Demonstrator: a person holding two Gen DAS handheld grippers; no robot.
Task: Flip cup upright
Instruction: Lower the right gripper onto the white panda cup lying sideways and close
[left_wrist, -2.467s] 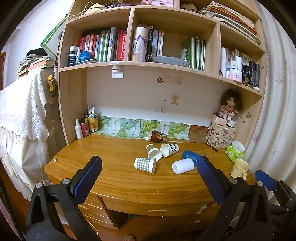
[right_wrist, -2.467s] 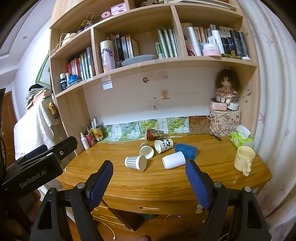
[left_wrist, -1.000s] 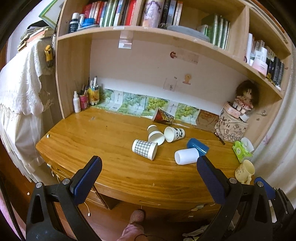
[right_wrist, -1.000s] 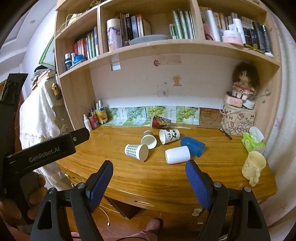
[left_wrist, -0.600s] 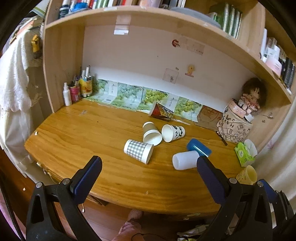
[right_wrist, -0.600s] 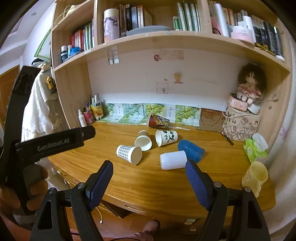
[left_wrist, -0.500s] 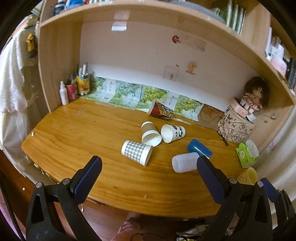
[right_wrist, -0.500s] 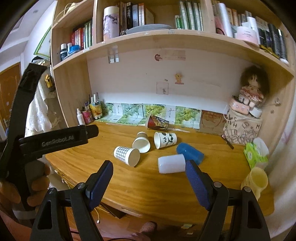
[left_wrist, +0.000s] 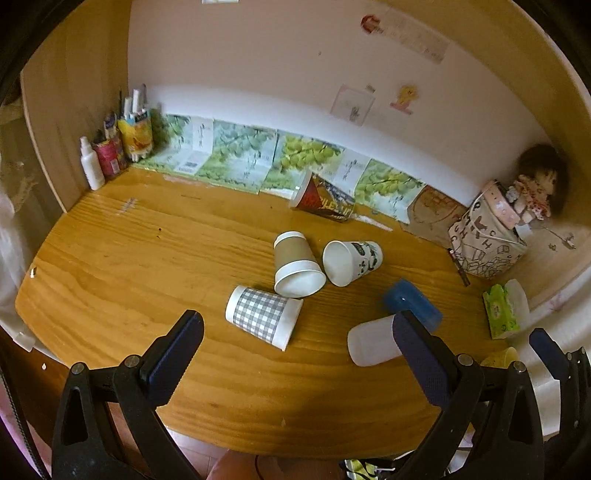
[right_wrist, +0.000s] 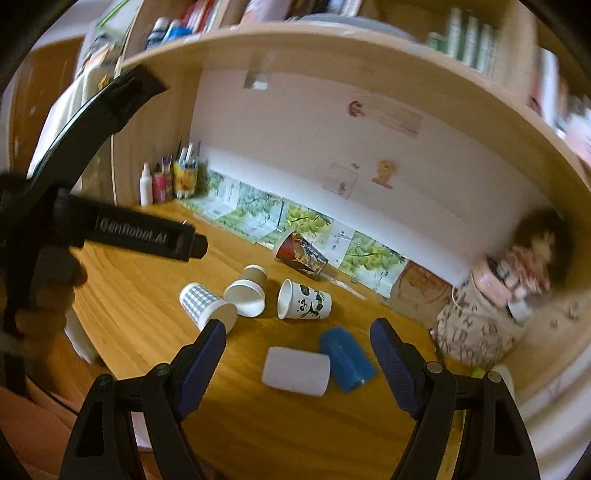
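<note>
Several cups lie on their sides on the wooden desk (left_wrist: 129, 266): a grey checked paper cup (left_wrist: 262, 316), a brown sleeved cup (left_wrist: 295, 264), a panda cup (left_wrist: 351, 261), a white plastic cup (left_wrist: 373, 343), a blue cup (left_wrist: 412, 304) and a red printed cup (left_wrist: 323, 201) near the wall. My left gripper (left_wrist: 295, 343) is open and empty, just in front of the checked cup. My right gripper (right_wrist: 297, 350) is open and empty, above the white cup (right_wrist: 295, 371) and the blue cup (right_wrist: 347, 363). The checked cup (right_wrist: 205, 304) and the panda cup (right_wrist: 304, 300) also show there.
Bottles and pens (left_wrist: 114, 147) stand in the back left corner. A patterned bag with a doll (left_wrist: 491, 236) sits at the back right, a green tissue pack (left_wrist: 500, 310) and a yellow mug (left_wrist: 498, 356) at the right edge. A shelf (right_wrist: 332, 48) hangs overhead.
Both grippers have moved forward and down toward the desk; the cups now look larger and closer. The right wrist view is blurred from motion. No cup has moved.
</note>
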